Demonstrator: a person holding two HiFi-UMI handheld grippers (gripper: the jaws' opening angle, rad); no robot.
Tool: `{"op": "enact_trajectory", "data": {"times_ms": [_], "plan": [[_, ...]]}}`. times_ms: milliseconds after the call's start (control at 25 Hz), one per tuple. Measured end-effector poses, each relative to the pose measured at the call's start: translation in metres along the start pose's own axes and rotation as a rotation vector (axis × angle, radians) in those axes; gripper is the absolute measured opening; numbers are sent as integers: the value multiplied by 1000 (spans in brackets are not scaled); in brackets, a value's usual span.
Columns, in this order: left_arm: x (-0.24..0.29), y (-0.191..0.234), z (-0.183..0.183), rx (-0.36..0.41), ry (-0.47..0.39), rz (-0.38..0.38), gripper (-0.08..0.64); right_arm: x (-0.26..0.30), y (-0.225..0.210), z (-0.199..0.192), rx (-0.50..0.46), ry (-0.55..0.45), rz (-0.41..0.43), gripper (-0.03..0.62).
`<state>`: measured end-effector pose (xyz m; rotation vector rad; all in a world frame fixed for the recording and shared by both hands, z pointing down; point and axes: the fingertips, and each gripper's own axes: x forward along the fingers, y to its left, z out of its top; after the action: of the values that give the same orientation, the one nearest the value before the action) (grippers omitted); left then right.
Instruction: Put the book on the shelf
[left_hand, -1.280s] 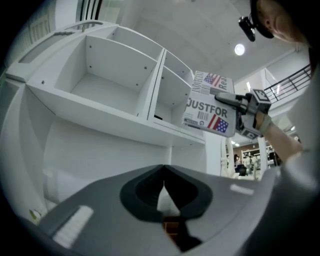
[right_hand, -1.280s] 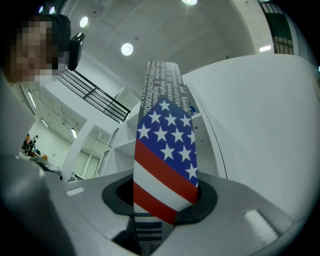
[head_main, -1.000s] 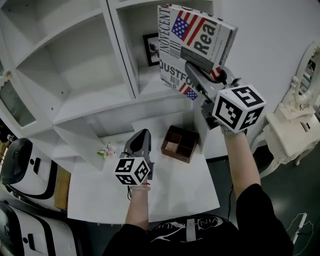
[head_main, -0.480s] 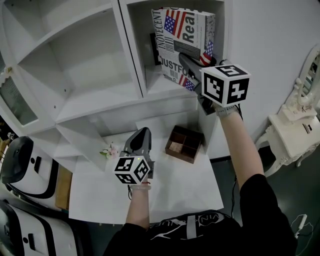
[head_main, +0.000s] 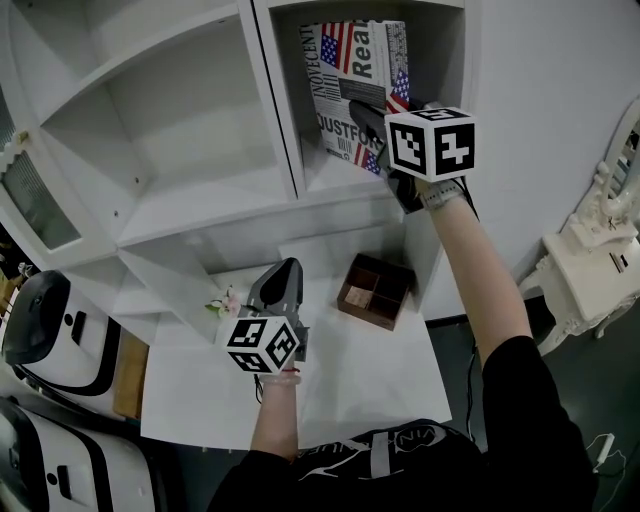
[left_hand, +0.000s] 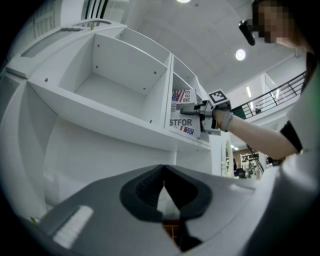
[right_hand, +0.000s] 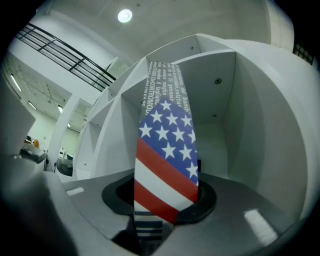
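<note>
The book (head_main: 355, 75), printed with newspaper lettering and an American flag, stands upright inside the right-hand compartment of the white shelf unit (head_main: 445, 60). My right gripper (head_main: 366, 116) is shut on its lower near edge, arm stretched up to it. In the right gripper view the book's flag-printed spine (right_hand: 167, 150) rises between the jaws of the right gripper (right_hand: 167, 200), compartment walls on both sides. My left gripper (head_main: 287, 270) hovers low over the white table (head_main: 380, 385), shut and holding nothing. From the left gripper view the book (left_hand: 181, 107) shows far off in the shelf.
A brown wooden divided box (head_main: 378, 291) sits on the table under the shelf. A small flower sprig (head_main: 222, 303) lies at the table's back left. Open shelf bays (head_main: 170, 120) lie to the left. A white dressing table (head_main: 590, 260) stands right; black-and-white cases (head_main: 40, 335) stand left.
My right gripper has carried the book up and leftward into the right-hand compartment, turning it more upright. The left gripper has stayed in place.
</note>
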<state>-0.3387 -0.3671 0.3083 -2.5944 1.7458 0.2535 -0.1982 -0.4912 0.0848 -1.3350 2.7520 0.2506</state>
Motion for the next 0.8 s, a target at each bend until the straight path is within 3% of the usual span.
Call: {"op": "enact_trajectory", "data": {"times_ms": [400, 800], "plan": [[-15, 10, 10, 3, -12, 21, 0, 37, -13, -8, 66, 37, -5, 170], [-33, 16, 18, -2, -32, 45, 0, 56, -12, -11, 50, 26, 5, 173]]}}
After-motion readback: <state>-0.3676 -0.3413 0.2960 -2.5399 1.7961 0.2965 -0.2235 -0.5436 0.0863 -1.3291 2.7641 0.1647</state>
